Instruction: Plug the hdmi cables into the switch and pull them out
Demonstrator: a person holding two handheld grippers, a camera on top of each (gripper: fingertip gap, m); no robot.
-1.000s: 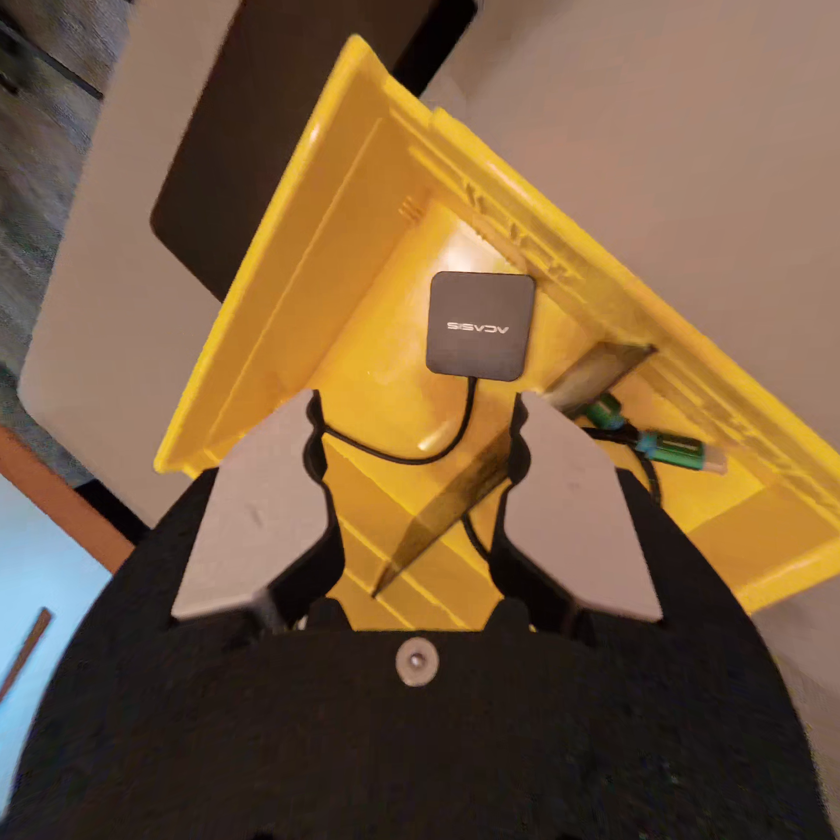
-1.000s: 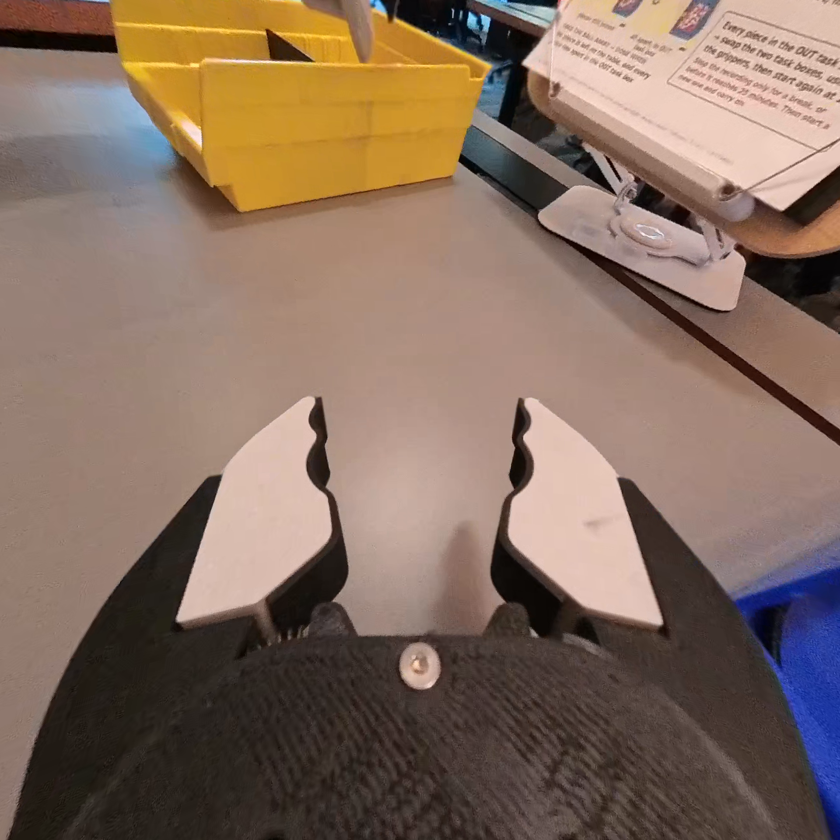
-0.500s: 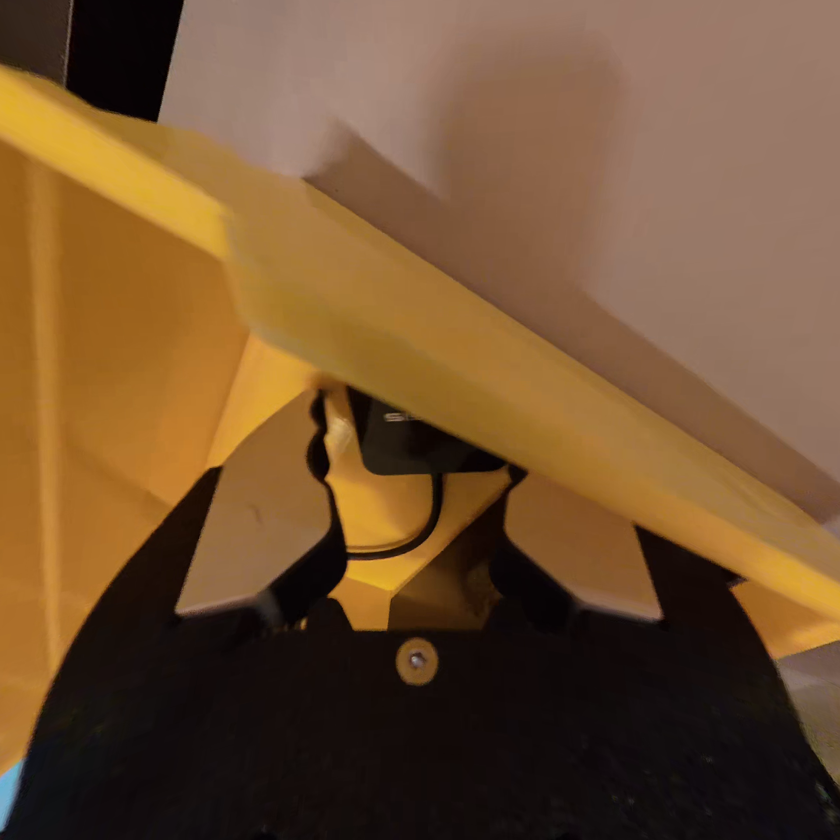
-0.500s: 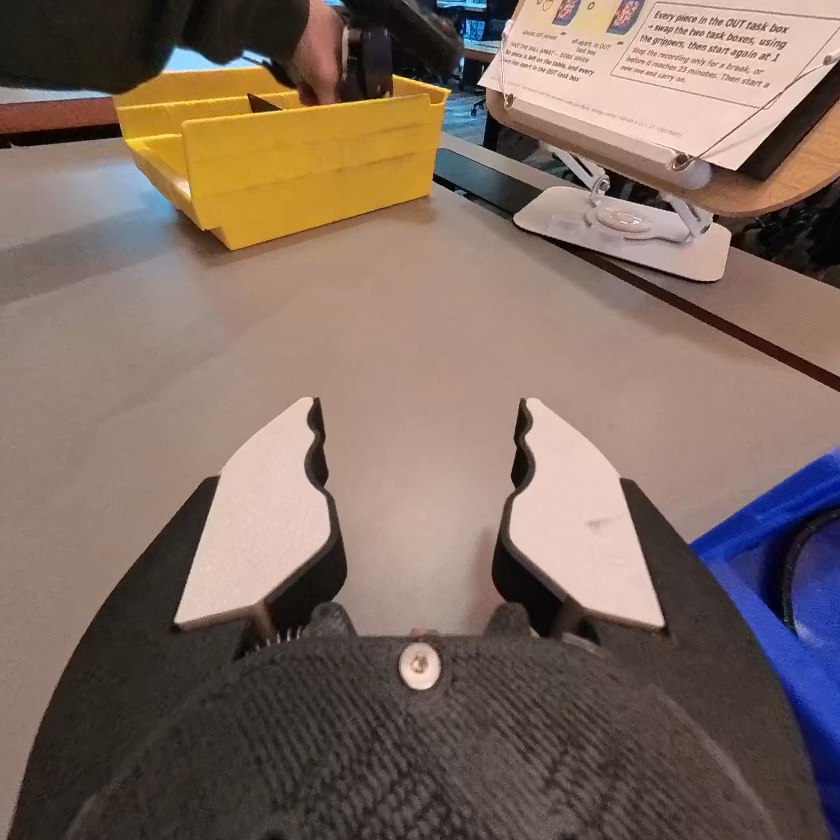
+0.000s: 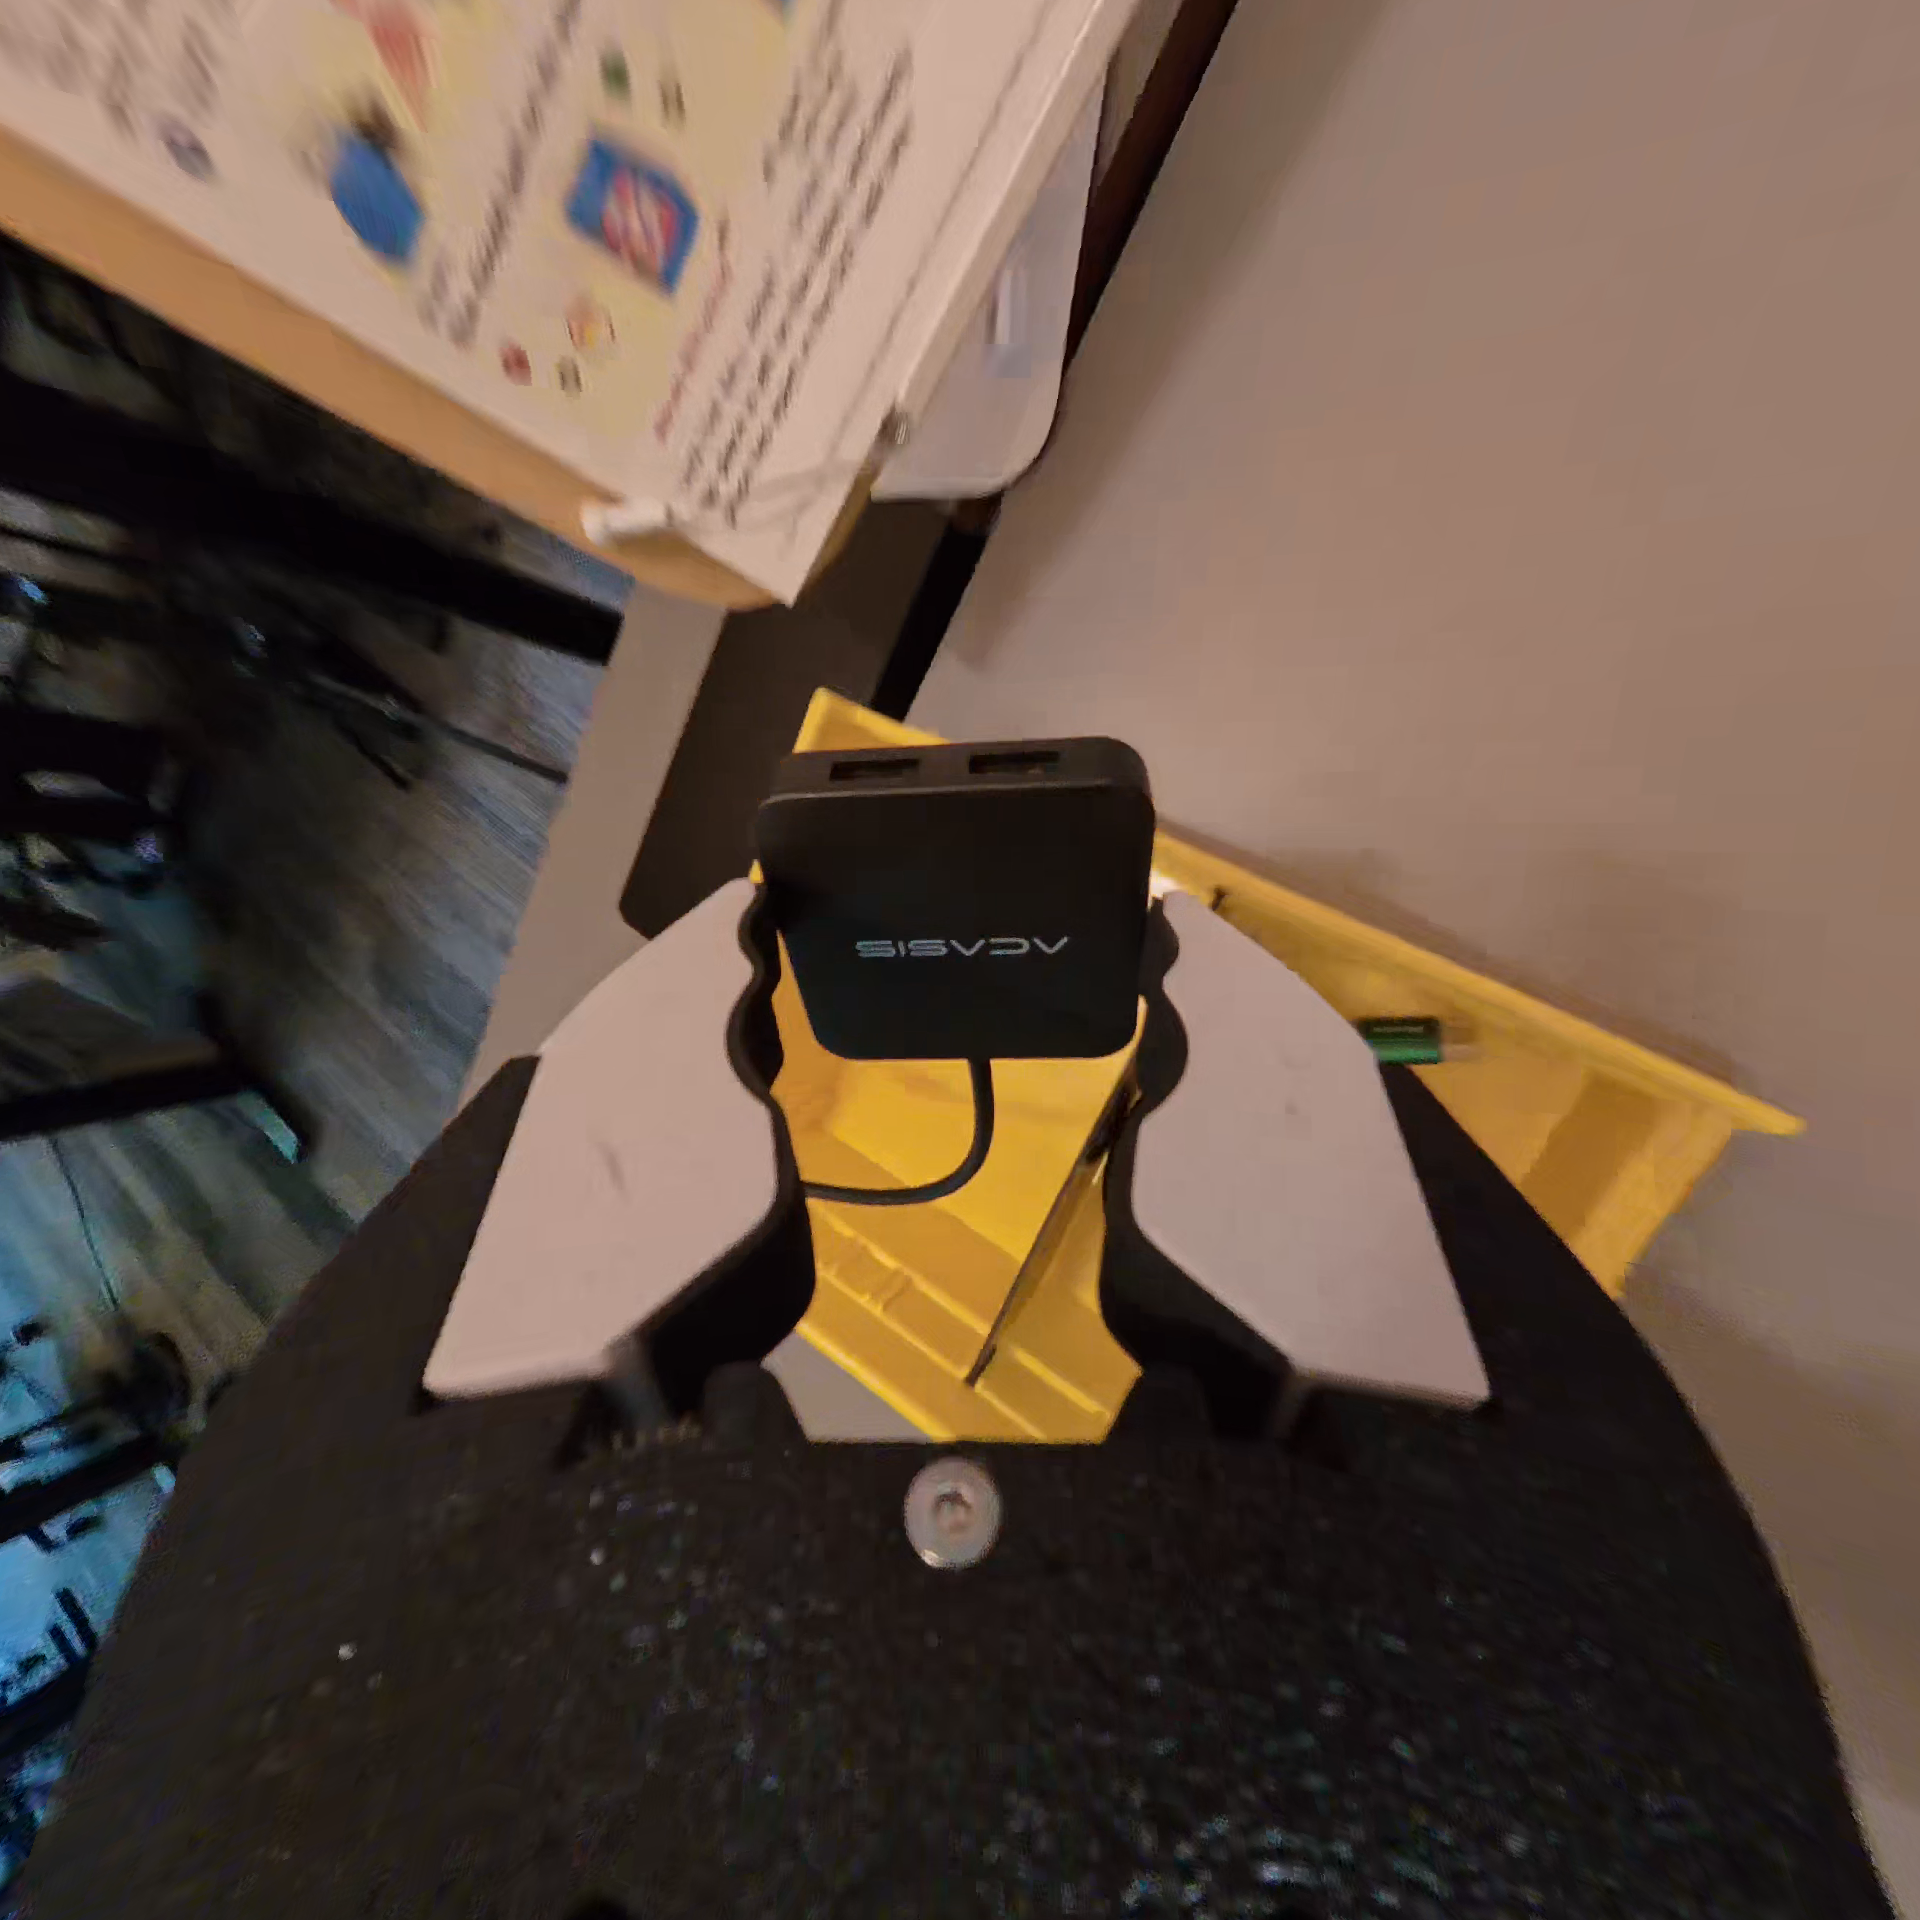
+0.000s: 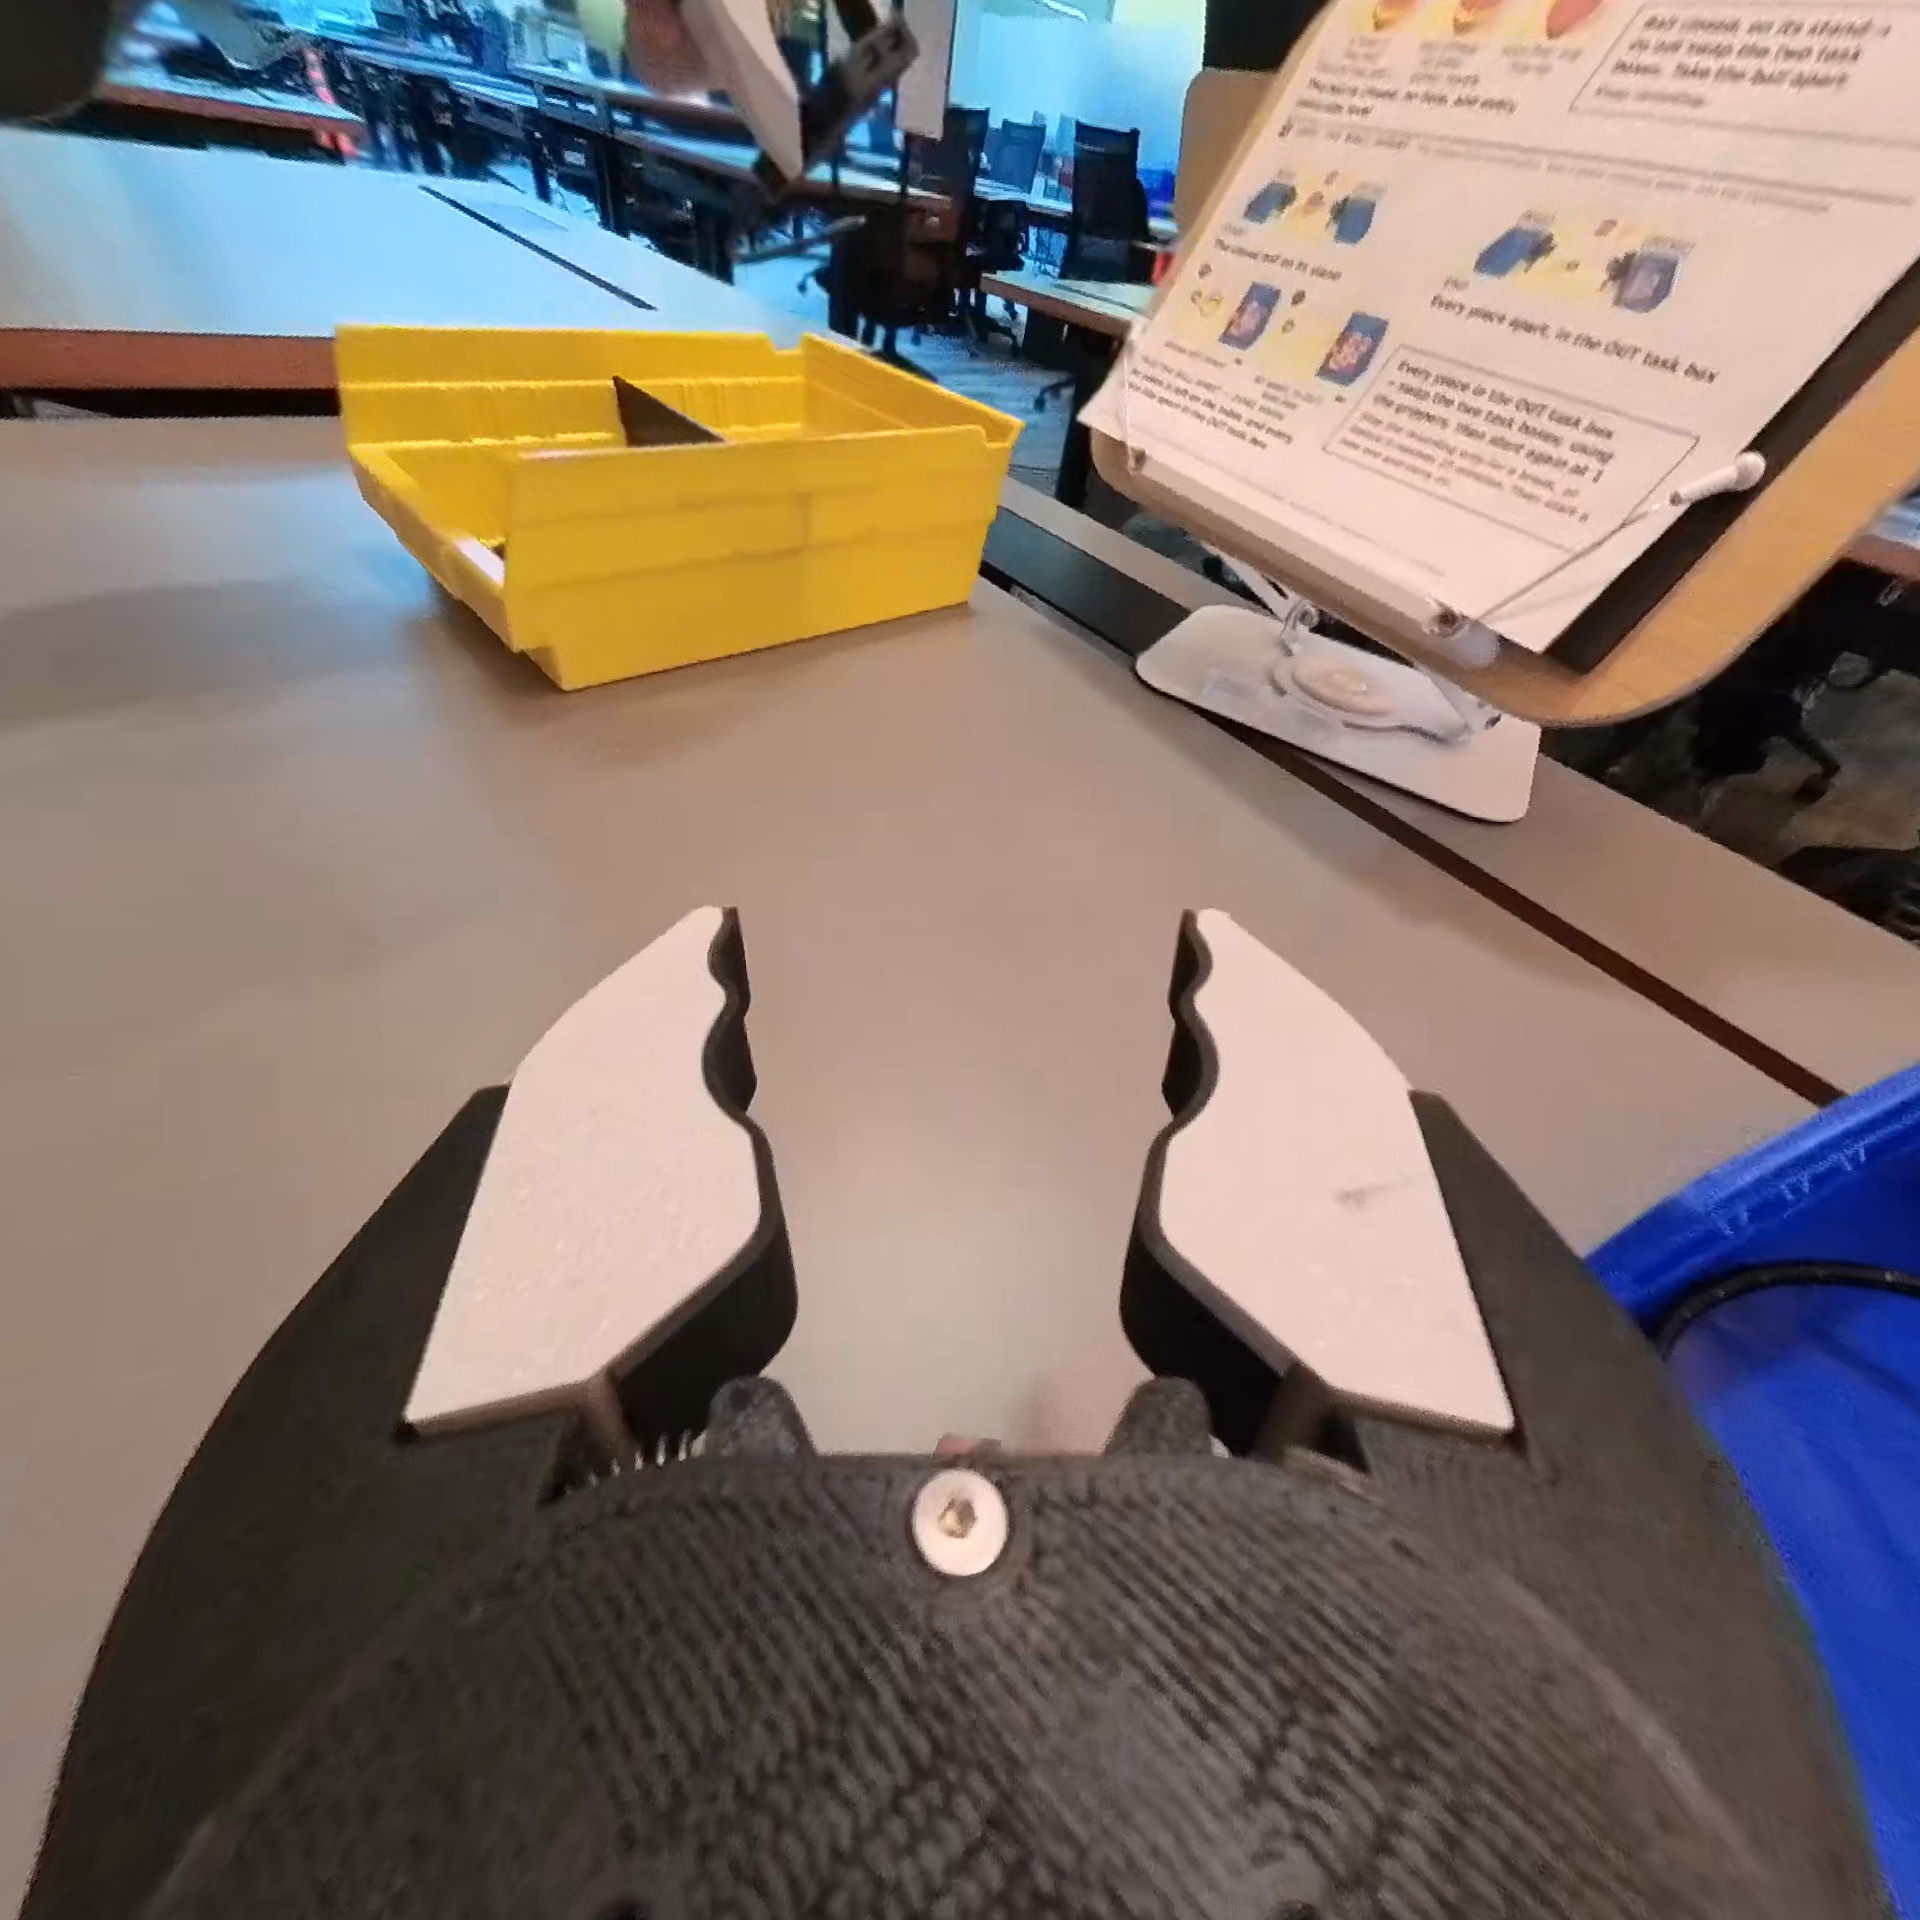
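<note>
The left gripper [image 5: 956, 914] pinches the black switch [image 5: 954, 902] by its two side edges, the fingers [image 5: 634, 1132] closed on it. The switch is lifted above the yellow bin [image 5: 1538, 1091]; its two ports face away at 12 o'clock, and its thin cable [image 5: 935, 1164] hangs down toward 6 o'clock. A green plug [image 5: 1405, 1039] lies in the bin at 3 o'clock.

The right gripper [image 6: 956, 935] has its fingers [image 6: 613, 1164] spread wide and holds nothing; it hovers over the bare desk [image 6: 312, 883]. The bin [image 6: 727, 540] stands well apart at 11 o'clock, a paper stand [image 6: 1351, 707] at 2 o'clock, a blue bin [image 6: 1818, 1351] at 4 o'clock.
</note>
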